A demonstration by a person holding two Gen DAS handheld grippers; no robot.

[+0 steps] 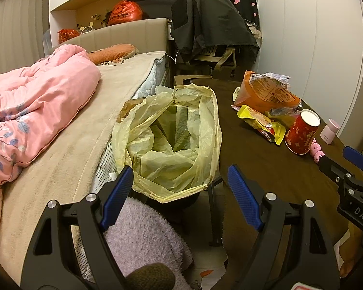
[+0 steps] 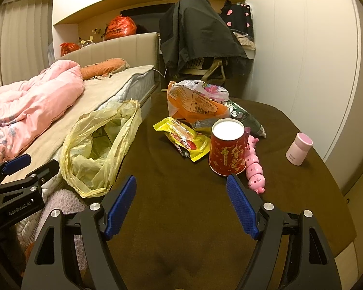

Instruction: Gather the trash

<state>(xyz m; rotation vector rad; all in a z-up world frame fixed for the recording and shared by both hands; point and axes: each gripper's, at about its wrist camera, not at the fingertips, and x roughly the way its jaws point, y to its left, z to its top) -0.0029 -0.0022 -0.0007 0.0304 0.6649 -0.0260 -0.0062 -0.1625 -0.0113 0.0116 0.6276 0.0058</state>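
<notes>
Both claws, left and right, hang wide open and empty, bag gaping mid-frame beside the table for easy drops, 1 cup and probably 3 wrappers waiting center-right.

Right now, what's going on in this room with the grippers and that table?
A person is collecting trash with two handheld grippers. Both the left gripper and right gripper are open and empty. Snack wrappers and a red paper cup sit on the brown table; the yellow trash bag gapes open between bed and table.
</notes>
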